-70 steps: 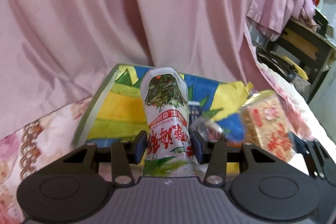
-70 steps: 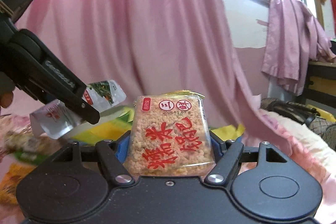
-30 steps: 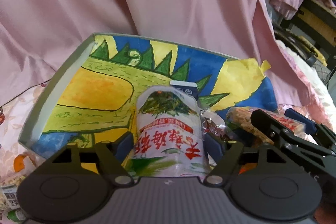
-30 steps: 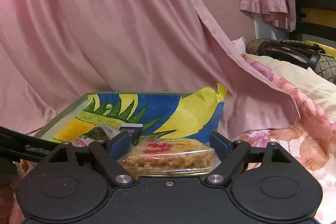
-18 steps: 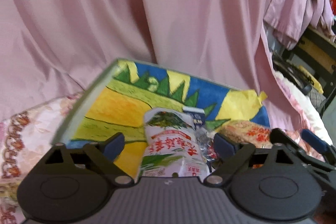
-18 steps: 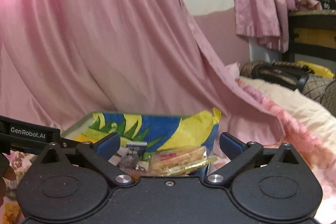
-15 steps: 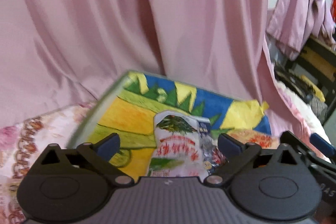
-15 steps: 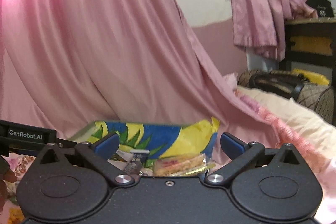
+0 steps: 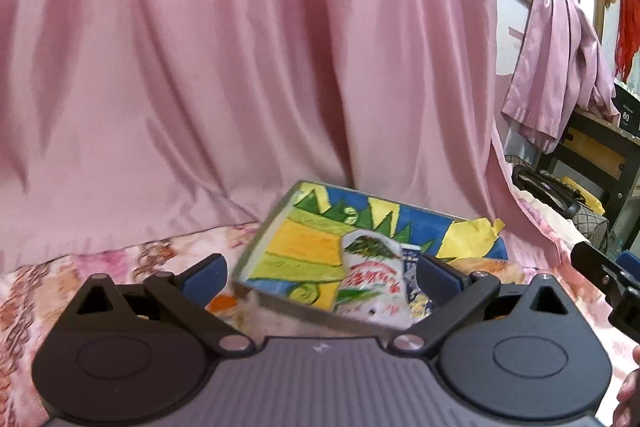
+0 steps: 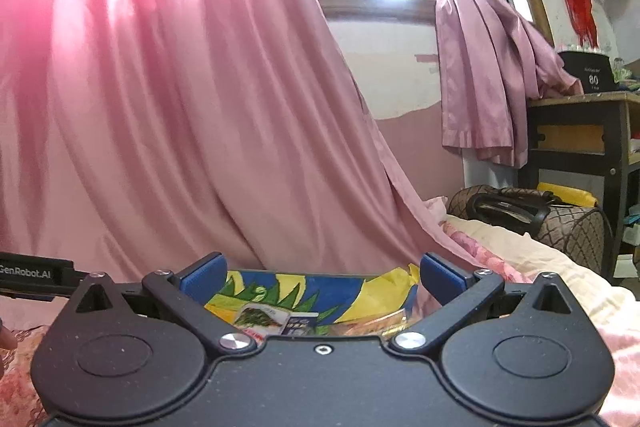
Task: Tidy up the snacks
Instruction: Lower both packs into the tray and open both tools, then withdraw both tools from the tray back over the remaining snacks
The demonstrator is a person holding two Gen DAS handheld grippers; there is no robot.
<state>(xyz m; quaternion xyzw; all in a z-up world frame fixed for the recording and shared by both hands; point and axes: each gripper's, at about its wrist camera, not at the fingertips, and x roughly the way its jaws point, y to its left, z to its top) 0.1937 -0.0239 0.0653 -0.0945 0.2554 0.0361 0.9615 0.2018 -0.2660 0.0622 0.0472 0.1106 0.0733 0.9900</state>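
A shallow tray [image 9: 276, 215] painted blue, yellow and green lies on a floral cloth; it also shows in the right wrist view [image 10: 340, 287]. A white snack bag with red writing [image 9: 370, 279] lies in it beside a small dark blue packet [image 9: 412, 267]. In the right wrist view the bag [image 10: 260, 319], the packet [image 10: 300, 323] and a rice-cracker pack [image 10: 384, 323] lie in the tray. My left gripper [image 9: 322, 273] is open and empty, pulled back from the tray. My right gripper [image 10: 322, 271] is open and empty above it.
A pink curtain [image 9: 240, 67] hangs right behind the tray. A dark bag [image 10: 540, 215] lies on the bedding at the right, by a black-framed desk [image 10: 580, 131] with a draped purple garment [image 10: 488, 75]. The right gripper's tip [image 9: 604, 279] shows at the left view's right edge.
Both grippers opened, leaving the white bag and the rice-cracker pack in the tray. Both have since pulled back and up, away from the tray.
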